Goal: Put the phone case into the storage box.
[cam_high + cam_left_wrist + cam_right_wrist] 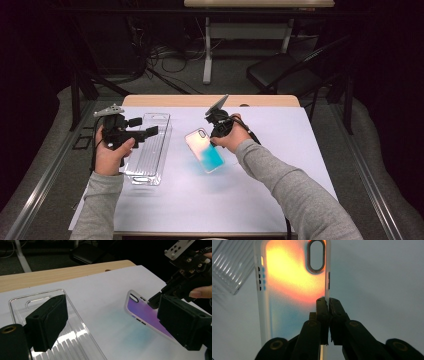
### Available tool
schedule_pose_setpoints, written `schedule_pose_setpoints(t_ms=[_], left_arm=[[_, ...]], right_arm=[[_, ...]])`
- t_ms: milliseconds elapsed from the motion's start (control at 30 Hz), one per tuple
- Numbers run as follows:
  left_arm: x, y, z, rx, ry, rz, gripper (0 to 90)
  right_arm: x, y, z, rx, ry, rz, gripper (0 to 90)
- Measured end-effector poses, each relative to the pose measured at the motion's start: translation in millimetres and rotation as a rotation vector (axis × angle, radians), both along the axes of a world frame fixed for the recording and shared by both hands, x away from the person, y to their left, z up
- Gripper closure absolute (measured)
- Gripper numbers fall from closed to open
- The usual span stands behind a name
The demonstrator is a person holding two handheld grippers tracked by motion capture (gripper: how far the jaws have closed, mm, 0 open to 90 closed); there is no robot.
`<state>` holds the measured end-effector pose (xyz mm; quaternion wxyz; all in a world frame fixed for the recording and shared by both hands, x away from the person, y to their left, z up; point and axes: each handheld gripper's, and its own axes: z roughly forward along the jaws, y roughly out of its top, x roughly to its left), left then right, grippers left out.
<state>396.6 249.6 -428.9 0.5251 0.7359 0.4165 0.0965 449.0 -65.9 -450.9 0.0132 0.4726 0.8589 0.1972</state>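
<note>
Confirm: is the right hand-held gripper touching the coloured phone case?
Touching. The right gripper view shows the right hand-held gripper pinched on the coloured phone case's side edge.

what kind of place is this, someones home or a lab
Most likely a lab or recording room, not a home: a work table under a white sheet, loose cables on the floor behind, a folding chair, and dark surroundings.
</note>
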Motion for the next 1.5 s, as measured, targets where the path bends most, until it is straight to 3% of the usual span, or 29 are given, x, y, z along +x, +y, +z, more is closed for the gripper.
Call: schedule_pose_setpoints(t_ms=[133,367,433,500,600,800,1133,1500], left_arm=[[-0.3,-0.3,0.3,0.001,-0.002,0.001,10.2],[-0.6,-1.8,0.3,0.001,-0.003,-0.001,10.3],[-0.8,-2.4,0.4,0.000,-0.003,0.000,10.3],[-1.1,-3.1,0.6,0.002,-0.004,-0.002,10.3],[-1.6,-4.6,0.9,0.004,-0.003,-0.004,10.6],[-2.8,-8.5,1.6,0.009,-0.007,-0.011,12.3],[-5.2,-15.0,3.3,0.009,-0.013,-0.025,14.8],[-6.2,-18.7,3.7,-0.020,-0.009,-0.041,16.2]], right_arm=[[-0.1,0.6,2.9,0.018,-0.025,-0.015,87.2],[-1.5,0.6,9.0,0.052,-0.117,-0.021,87.2],[-1.9,0.7,10.1,0.057,-0.125,-0.022,87.3],[-3.1,0.7,11.6,0.075,-0.173,-0.028,87.2],[-4.5,1.2,12.9,0.074,-0.189,-0.030,87.2],[-8.9,3.5,11.5,0.103,-0.272,-0.028,87.3],[-13.5,5.7,13.7,0.137,-0.349,-0.027,87.5],[-18.2,11.3,13.4,0.173,-0.407,-0.034,87.5]])
